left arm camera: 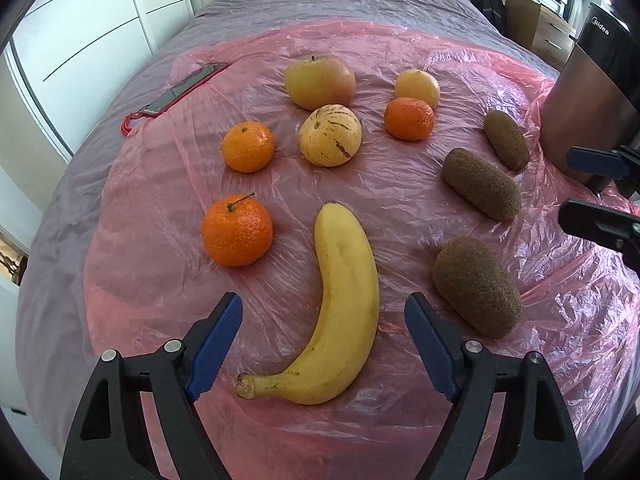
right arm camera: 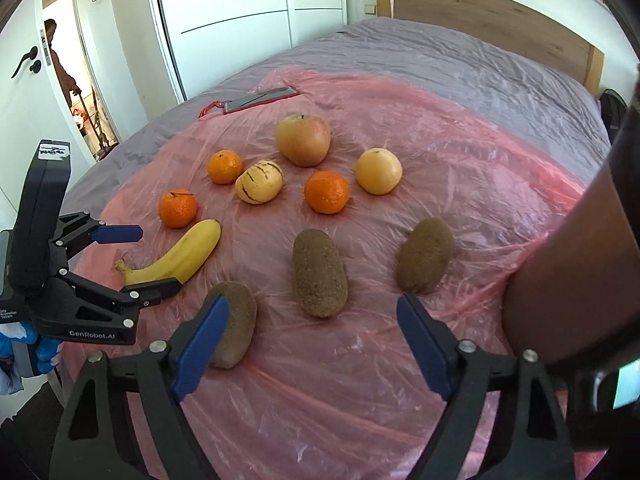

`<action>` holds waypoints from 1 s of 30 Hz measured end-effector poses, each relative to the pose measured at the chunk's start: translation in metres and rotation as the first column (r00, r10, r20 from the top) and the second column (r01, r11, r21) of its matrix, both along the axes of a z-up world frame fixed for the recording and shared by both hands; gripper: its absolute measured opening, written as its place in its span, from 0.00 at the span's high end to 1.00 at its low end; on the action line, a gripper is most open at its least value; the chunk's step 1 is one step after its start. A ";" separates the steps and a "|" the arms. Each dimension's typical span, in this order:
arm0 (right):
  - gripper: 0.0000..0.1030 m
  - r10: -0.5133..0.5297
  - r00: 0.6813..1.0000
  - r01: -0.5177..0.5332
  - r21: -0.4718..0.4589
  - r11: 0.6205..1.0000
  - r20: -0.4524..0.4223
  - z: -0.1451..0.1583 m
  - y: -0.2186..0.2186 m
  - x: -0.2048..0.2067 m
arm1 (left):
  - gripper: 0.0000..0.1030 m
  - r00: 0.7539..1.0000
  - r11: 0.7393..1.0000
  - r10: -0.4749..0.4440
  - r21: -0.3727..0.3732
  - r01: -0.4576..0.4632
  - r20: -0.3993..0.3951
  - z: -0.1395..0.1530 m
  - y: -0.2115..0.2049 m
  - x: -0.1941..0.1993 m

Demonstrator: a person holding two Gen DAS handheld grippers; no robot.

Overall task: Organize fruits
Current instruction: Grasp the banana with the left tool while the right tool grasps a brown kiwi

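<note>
The left hand-held gripper (left arm camera: 323, 316) is tilting steeply down over the near edge of the pink plastic sheet (left arm camera: 400, 216) that is covering the bed (left arm camera: 340, 4). Its blue pads are standing apart on either side of the banana (left arm camera: 344, 304), not touching it, so the jaws are sitting open with the fruit between them. The banana is lying flat with its long axis running near to far; its stem end is curling toward the left pad and its blunt tip is pointing away toward the striped pepino melon (left arm camera: 330, 135).

In the right wrist view, the right hand-held gripper (right arm camera: 312, 336) is also angling downward, jaws spread wide and gripping nothing. Its left pad is sitting in front of the nearest kiwi (right arm camera: 236, 324); whether they are touching I cannot tell. The middle kiwi (right arm camera: 319, 273) is lying just beyond the gap between the jaws, long axis running near to far, and the third kiwi (right arm camera: 425, 261) is leaning slightly to the right of that line. A bare forearm (right arm camera: 560, 280) is crossing the right side of that view.

Farther back, three mandarins, an apple (left arm camera: 320, 81) and a pale yellow round fruit (left arm camera: 417, 88) are resting apart on the sheet.
</note>
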State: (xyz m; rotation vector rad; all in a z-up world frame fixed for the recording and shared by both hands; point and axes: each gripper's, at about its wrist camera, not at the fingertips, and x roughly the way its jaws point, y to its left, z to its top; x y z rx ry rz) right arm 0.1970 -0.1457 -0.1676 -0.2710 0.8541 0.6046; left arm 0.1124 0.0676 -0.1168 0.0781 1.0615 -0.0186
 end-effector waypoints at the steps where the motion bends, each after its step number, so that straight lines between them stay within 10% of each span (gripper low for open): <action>1: 0.00 0.007 1.000 -0.007 -0.004 1.000 -0.011 -0.004 0.004 0.006 | 0.29 1.000 1.000 -0.001 -0.004 0.001 -0.006 -0.002 0.000 0.002; 13: 0.55 0.062 0.986 -0.069 -0.043 0.997 -0.154 -0.045 0.032 0.054 | 0.47 0.998 1.000 -0.021 -0.023 0.019 -0.055 -0.019 -0.008 0.016; 23: 0.58 0.076 0.976 -0.092 -0.067 0.994 -0.204 -0.057 0.039 0.064 | 0.51 0.996 0.999 -0.037 -0.042 0.033 -0.084 -0.024 -0.010 0.023; 27: 0.84 0.066 0.976 -0.085 -0.085 0.993 -0.205 -0.059 0.039 0.065 | 0.64 0.994 0.997 -0.062 -0.059 0.057 -0.087 -0.025 -0.011 0.024; 30: 0.84 0.057 0.977 -0.076 -0.084 0.994 -0.207 -0.058 0.039 0.066 | 0.73 0.994 0.996 -0.068 -0.063 0.063 -0.081 -0.025 -0.011 0.025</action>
